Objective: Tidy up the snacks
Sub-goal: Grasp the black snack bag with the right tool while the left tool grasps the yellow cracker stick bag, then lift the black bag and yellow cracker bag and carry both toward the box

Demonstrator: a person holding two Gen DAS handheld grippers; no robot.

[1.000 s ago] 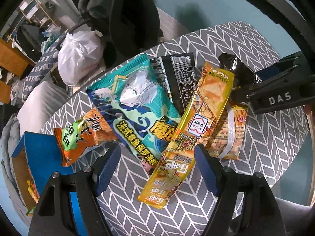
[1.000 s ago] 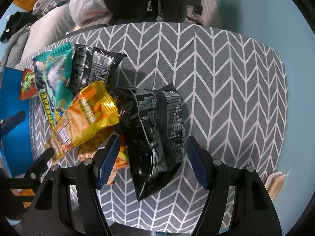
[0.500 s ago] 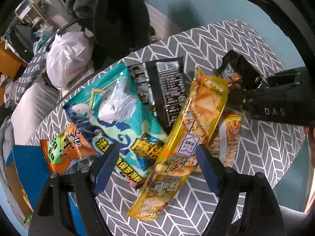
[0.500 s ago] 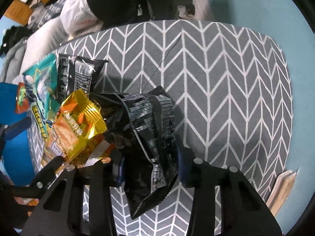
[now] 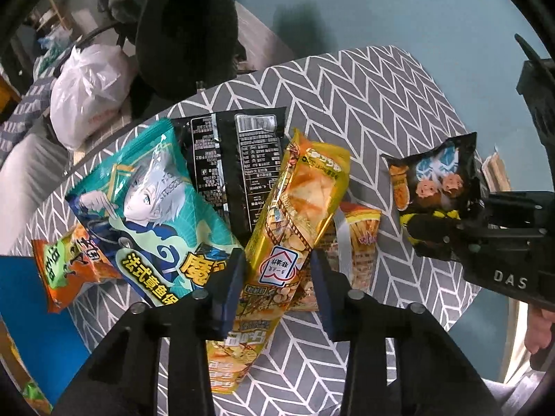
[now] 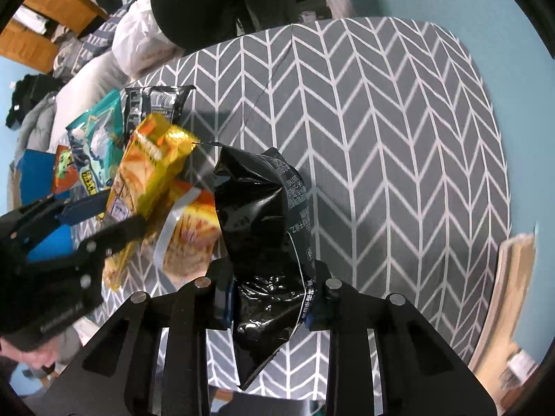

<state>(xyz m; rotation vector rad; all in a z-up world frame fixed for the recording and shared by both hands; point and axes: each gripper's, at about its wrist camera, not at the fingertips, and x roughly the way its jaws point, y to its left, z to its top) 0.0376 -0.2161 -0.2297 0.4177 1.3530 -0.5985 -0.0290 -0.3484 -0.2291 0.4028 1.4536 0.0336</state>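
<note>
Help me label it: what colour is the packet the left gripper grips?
Yellow packet, clearest in left wrist view.

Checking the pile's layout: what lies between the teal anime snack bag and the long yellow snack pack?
In the left wrist view, a black snack bag lies between the teal anime bag and the yellow pack, partly tucked under both.

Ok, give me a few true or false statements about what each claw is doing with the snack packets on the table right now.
1. The right claw is shut on the crinkled black foil packet. True.
2. The left claw grips the teal anime-print bag. False: it is shut on the long yellow cracker packet.
3. The grey chevron-patterned tablecloth covers the table. True.
4. The small orange-and-green packet lies on top of the yellow packet. False: it lies apart, beside the teal bag.
</note>
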